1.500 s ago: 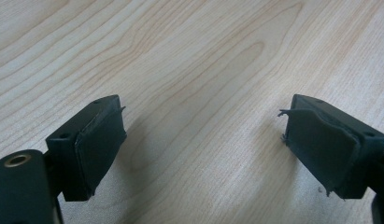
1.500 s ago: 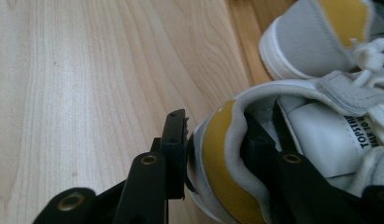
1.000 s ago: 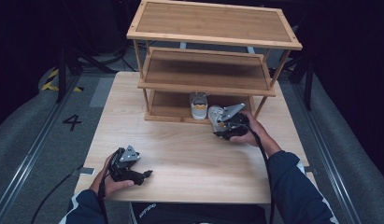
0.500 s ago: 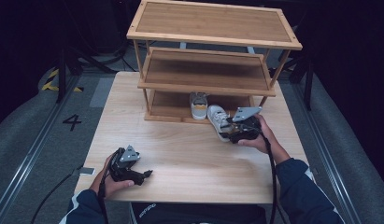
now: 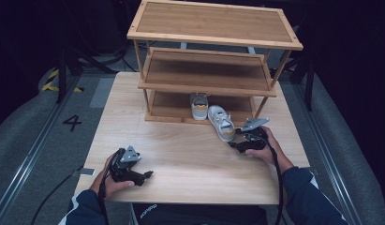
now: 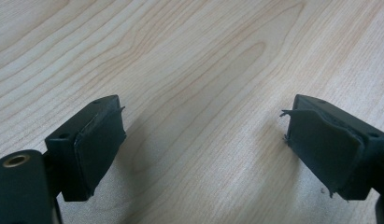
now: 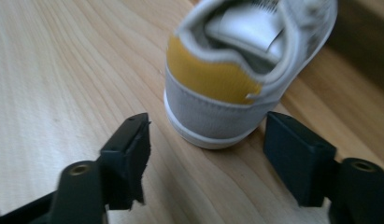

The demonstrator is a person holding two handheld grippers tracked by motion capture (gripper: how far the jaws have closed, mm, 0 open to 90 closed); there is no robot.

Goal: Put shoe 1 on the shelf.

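Observation:
A small white and grey shoe with a yellow heel patch [image 5: 221, 123] lies on the wooden table [image 5: 181, 154] just in front of the rack, toe toward the rack. Its mate [image 5: 199, 106] stands on the rack's bottom shelf. My right gripper [image 5: 232, 143] sits right behind the near shoe. In the right gripper view the heel [image 7: 227, 79] lies just ahead of the gap. The right gripper [image 7: 212, 142] is open; its jaws have just been opening and neither pad touches the shoe. My left gripper [image 5: 148, 174] rests near the front left, open [image 6: 203, 140] over bare wood.
A three-tier bamboo rack [image 5: 209, 89] stands at the back of the table, its top and middle shelves bare. Dark floor with rails surrounds the table, and a cable trails from each gripper toward the person.
The right gripper's jaws have widened off the shoe's heel, and the hand has drawn back toward the near right. The shoe stays on the table. The left hand has not moved.

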